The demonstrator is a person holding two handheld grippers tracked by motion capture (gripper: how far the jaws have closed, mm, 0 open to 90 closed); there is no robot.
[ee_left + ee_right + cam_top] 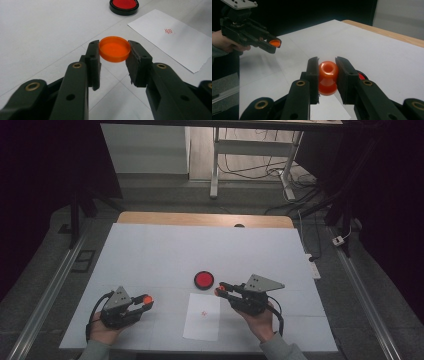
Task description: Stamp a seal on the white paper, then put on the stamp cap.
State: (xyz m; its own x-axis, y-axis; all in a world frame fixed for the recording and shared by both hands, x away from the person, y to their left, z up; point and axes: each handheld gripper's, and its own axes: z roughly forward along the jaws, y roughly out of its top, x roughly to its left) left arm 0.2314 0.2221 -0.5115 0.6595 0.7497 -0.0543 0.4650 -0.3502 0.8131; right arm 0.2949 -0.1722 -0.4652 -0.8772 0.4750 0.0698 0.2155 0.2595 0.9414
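Stamp (pixel 327 78) clamped between right tongs (pixel 327 75); cap (pixel 114 49) between left tongs (pixel 113 53).

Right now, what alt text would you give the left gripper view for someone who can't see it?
Two black jaws grip an orange cap by its rim above a white table. Beyond it lie a sheet of paper bearing a small red stamp mark and a round black-rimmed red ink pad.
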